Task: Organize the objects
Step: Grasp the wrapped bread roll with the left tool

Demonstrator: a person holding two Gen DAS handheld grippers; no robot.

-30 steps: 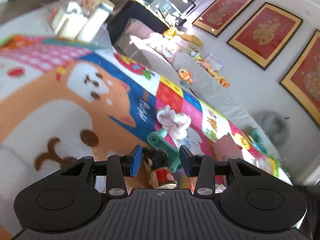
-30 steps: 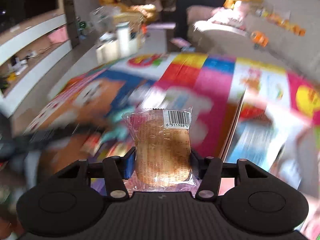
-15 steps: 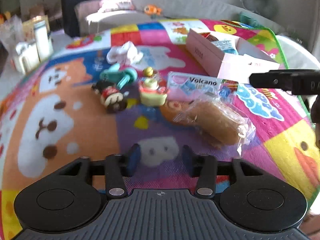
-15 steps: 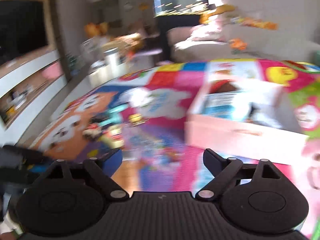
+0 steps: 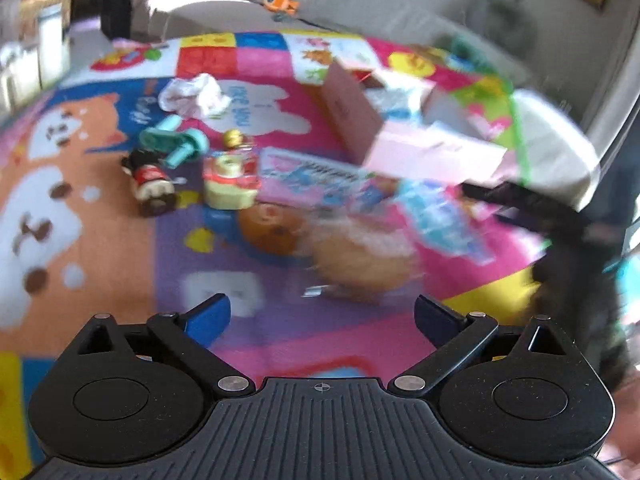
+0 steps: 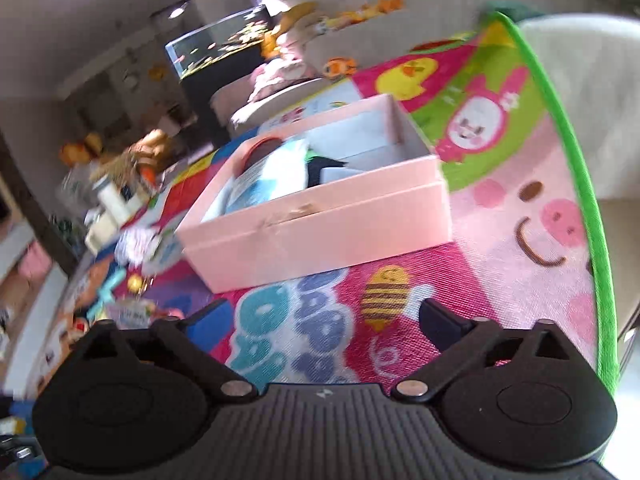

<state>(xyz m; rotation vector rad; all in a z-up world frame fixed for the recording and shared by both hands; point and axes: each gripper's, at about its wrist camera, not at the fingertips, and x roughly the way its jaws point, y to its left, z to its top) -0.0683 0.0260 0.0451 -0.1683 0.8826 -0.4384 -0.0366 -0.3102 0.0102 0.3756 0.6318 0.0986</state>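
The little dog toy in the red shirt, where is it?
In the left wrist view, the little dog toy in the red shirt lies left on the colourful play mat, beside the teal plastic toy.

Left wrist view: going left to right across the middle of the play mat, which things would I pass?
Little figure in red → yellow toy → picture book → pink box.

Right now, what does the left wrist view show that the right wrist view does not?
Only the left wrist view shows the wrapped bread, blurred, on the play mat, plus a dog figure and a yellow toy.

Only the right wrist view shows inside the pink box, where some packets lie.

Both show the box, the mat, and an empty tool with jaws opening: left, right.
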